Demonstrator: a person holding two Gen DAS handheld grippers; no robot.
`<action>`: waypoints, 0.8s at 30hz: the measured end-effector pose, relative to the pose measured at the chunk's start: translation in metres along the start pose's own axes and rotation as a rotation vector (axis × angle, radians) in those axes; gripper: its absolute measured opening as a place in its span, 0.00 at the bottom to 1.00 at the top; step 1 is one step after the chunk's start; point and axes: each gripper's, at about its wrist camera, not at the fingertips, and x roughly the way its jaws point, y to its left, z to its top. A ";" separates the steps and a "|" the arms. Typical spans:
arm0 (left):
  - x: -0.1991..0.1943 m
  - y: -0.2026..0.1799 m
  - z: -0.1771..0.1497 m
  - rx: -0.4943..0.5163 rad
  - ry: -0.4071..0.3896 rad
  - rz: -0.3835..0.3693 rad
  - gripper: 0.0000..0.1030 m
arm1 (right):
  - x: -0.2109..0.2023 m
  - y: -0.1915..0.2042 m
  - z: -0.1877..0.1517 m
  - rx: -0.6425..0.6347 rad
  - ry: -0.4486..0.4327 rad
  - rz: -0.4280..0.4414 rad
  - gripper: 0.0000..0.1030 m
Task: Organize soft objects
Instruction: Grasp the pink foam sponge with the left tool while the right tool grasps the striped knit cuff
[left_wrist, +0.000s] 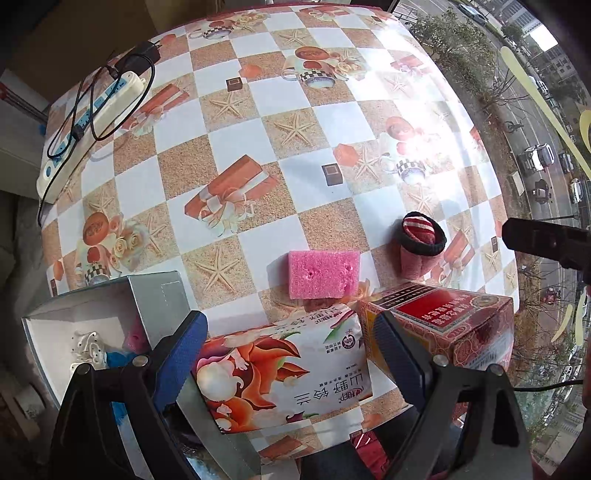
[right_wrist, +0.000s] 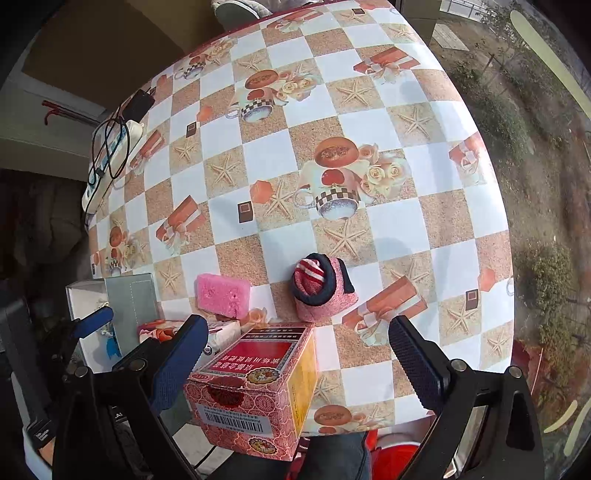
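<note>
Directly under the wide-open, empty left gripper (left_wrist: 291, 354) lies the floral soft tissue pack (left_wrist: 280, 373), long axis across the jaws; right gripper (right_wrist: 299, 354), also open, stands further off, over the red carton (right_wrist: 255, 384)

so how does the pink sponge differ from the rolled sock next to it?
Shape: the pink sponge is a flat-sided rectangular block; the rolled sock is a rounded bundle.
Colour: the sponge is plain pink all over; the sock is speckled pink with a dark cuff and red-and-white stripes showing inside.
Surface: the sponge is porous with a few small holes; the sock is knitted.
Shared: both lie loose on the checkered tablecloth, apart from each other, outside the open box, with neither claw on them.
</note>
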 end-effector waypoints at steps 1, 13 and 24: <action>0.009 -0.003 0.006 0.006 0.021 -0.002 0.91 | 0.009 -0.006 0.002 0.011 0.018 0.000 0.96; 0.084 -0.025 0.041 0.036 0.208 -0.031 0.91 | 0.082 -0.043 0.027 0.141 0.163 0.084 0.96; 0.122 -0.035 0.041 0.058 0.295 0.064 0.91 | 0.136 -0.033 0.036 0.110 0.278 0.065 0.96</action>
